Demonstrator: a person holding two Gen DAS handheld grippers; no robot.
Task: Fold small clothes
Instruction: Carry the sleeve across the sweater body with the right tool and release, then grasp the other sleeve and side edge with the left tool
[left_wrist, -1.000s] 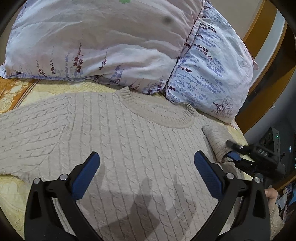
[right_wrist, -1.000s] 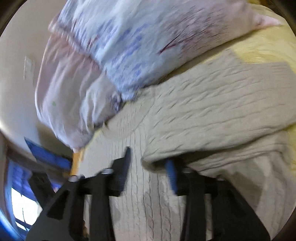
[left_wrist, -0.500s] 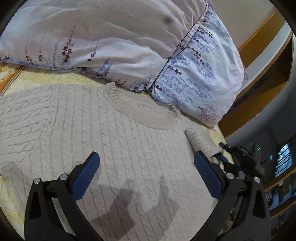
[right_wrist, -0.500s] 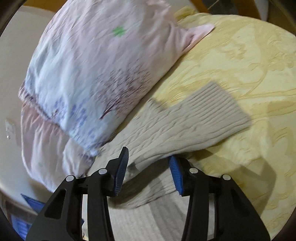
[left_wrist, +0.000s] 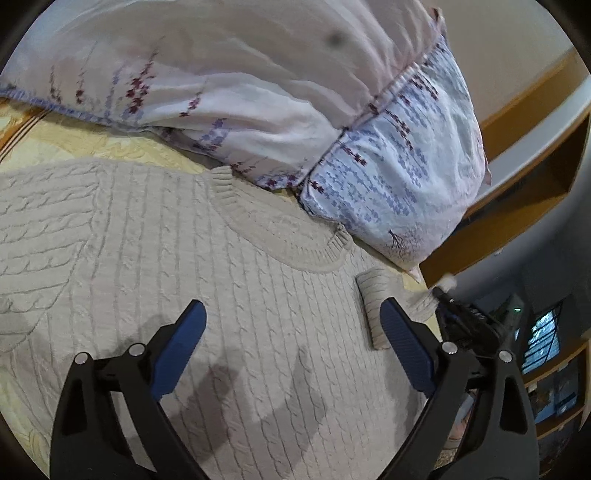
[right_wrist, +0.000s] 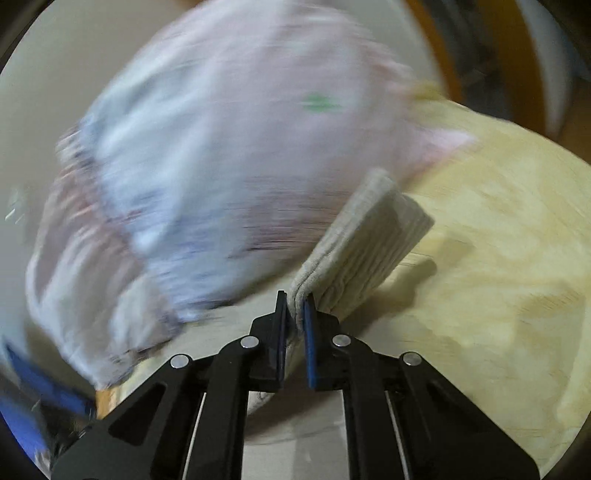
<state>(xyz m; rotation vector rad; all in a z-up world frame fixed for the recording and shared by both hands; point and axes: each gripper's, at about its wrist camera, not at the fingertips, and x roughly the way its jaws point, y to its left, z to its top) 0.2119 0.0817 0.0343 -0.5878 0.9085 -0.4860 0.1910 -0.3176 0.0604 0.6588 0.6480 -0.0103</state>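
Note:
A beige cable-knit sweater (left_wrist: 207, 280) lies flat on the yellow bedspread, neck toward the pillows. My left gripper (left_wrist: 291, 347) hovers open over its chest, fingers apart and holding nothing. My right gripper (right_wrist: 295, 314) is shut on the sweater's right sleeve (right_wrist: 369, 240), pinching the ribbed cuff end and holding it above the bed. In the left wrist view the right gripper (left_wrist: 461, 314) shows at the right edge with the sleeve cuff (left_wrist: 376, 306) folded over by the sweater's right side. The right wrist view is motion-blurred.
Two floral pillows (left_wrist: 258, 92) lie just beyond the sweater's collar, and show in the right wrist view (right_wrist: 221, 166). Yellow bedspread (right_wrist: 498, 277) extends to the right. A wooden bed frame (left_wrist: 517, 192) and the bed's edge are at the right.
My right gripper has closed fully on the sleeve cuff and lifted it, swinging it. My left gripper drifted slightly, still open over the sweater.

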